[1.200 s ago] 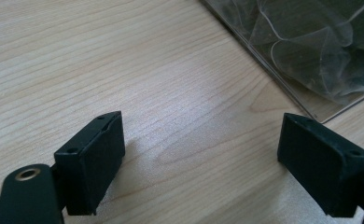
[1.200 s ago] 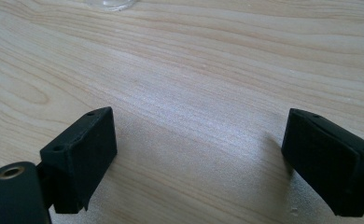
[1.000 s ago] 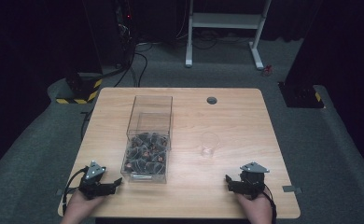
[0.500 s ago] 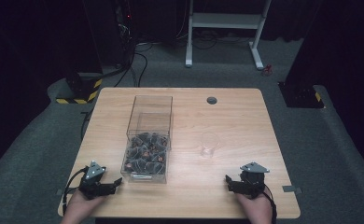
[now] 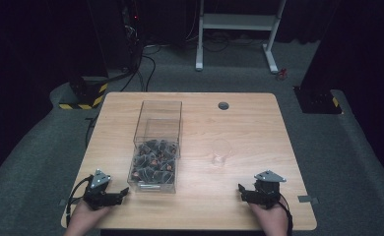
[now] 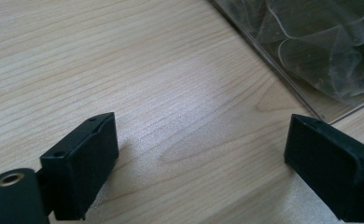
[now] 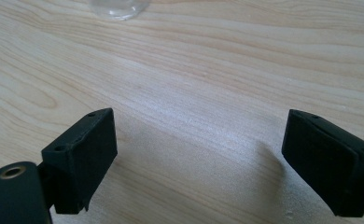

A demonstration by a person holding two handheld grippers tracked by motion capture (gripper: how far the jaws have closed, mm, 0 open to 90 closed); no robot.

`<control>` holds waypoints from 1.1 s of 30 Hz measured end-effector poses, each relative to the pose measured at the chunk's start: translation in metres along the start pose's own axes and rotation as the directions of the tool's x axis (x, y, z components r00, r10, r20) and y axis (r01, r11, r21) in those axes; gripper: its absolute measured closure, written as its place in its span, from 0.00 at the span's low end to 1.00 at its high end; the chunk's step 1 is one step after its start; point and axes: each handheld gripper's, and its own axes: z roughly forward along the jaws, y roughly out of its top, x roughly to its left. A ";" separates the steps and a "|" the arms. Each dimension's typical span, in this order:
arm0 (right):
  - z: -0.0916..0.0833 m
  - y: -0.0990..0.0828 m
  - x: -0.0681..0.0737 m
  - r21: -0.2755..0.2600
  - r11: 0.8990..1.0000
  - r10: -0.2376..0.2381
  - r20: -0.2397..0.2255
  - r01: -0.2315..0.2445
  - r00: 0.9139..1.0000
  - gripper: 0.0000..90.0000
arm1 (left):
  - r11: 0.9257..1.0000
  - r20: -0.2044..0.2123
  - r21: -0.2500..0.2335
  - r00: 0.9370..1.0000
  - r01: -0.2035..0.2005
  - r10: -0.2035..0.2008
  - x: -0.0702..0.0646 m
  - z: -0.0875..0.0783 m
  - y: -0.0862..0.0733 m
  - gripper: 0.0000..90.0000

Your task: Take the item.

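A clear plastic box [image 5: 156, 142] stands left of the table's middle, its near half heaped with small dark wrapped pieces [image 5: 153, 162]. Its corner [image 6: 311, 60] shows at the top right of the left gripper view, with crinkled clear wrappers inside. A small clear cup [image 5: 220, 152] stands right of the box; its base [image 7: 119, 7] shows at the top of the right gripper view. My left gripper [image 5: 120, 195] rests open on the table by the box's near left corner. My right gripper [image 5: 242, 191] rests open near the front edge, below the cup. Both hold nothing.
The wooden table [image 5: 249, 123] has a round cable hole [image 5: 223, 105] at the back. Beyond it on the grey floor are a white desk frame [image 5: 239, 29], cables and a yellow-black striped base [image 5: 84, 96].
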 end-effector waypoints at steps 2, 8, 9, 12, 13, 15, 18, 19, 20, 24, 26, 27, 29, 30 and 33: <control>-0.002 0.001 0.001 -0.013 1.000 -0.010 -0.003 0.010 1.000 0.12 | 1.000 -0.002 0.003 1.000 0.001 -0.001 0.000 0.000 0.000 0.10; -0.005 0.005 0.007 -0.036 0.999 -0.018 -0.017 0.017 1.000 0.14 | 1.000 -0.003 0.004 1.000 0.006 -0.006 0.000 0.000 0.000 0.09; -0.006 0.006 0.010 -0.047 0.999 -0.025 -0.022 0.024 0.999 0.14 | 1.000 -0.004 0.005 1.000 0.006 -0.006 0.000 0.000 0.000 0.09; -0.007 0.008 0.013 -0.060 0.998 -0.037 -0.022 0.035 0.999 0.15 | 1.000 -0.004 0.005 1.000 0.007 -0.007 0.000 0.000 0.000 0.09; -0.008 0.009 0.015 -0.067 0.997 -0.039 -0.028 0.037 0.999 0.15 | 1.000 -0.003 0.005 1.000 0.006 -0.006 0.000 0.000 0.000 0.09; -0.008 0.009 0.016 -0.072 0.996 -0.045 -0.029 0.043 0.999 0.16 | 1.000 -0.004 0.004 1.000 0.006 -0.006 0.000 0.000 0.000 0.09; -0.010 0.011 0.021 -0.086 0.995 -0.049 -0.040 0.046 0.998 0.16 | 1.000 -0.003 0.005 1.000 0.006 -0.006 0.000 0.000 0.000 0.09; -0.010 0.012 0.022 -0.085 0.995 -0.051 -0.042 0.047 0.998 0.16 | 1.000 -0.003 0.005 1.000 0.007 -0.007 0.000 0.000 0.000 0.09; -0.011 0.012 0.023 -0.088 0.995 -0.051 -0.043 0.047 0.998 0.16 | 1.000 -0.003 0.005 1.000 0.007 -0.007 0.000 0.000 0.000 0.09; -0.011 0.013 0.026 -0.093 0.994 -0.056 -0.051 0.051 0.997 0.17 | 1.000 -0.003 0.005 1.000 0.007 -0.007 0.000 0.000 0.000 0.09; -0.011 0.013 0.027 -0.101 0.993 -0.063 -0.054 0.058 0.996 0.17 | 1.000 -0.003 0.005 1.000 0.007 -0.006 0.000 0.000 0.000 0.09; -0.011 0.013 0.028 -0.101 0.993 -0.061 -0.056 0.055 0.997 0.17 | 1.000 -0.003 0.004 1.000 0.006 -0.006 0.000 0.000 0.000 0.09; -0.011 0.013 0.028 -0.103 0.993 -0.068 -0.058 0.062 0.996 0.17 | 1.000 -0.003 0.005 1.000 0.006 -0.006 0.000 0.000 0.000 0.09; -0.010 0.013 0.030 -0.104 0.993 -0.067 -0.063 0.061 0.996 0.18 | 1.000 -0.003 0.005 1.000 0.006 -0.006 0.000 0.000 0.000 0.09; -0.010 0.014 0.032 -0.112 0.992 -0.074 -0.067 0.066 0.995 0.17 | 1.000 -0.004 0.004 1.000 0.006 -0.006 0.000 0.000 0.000 0.09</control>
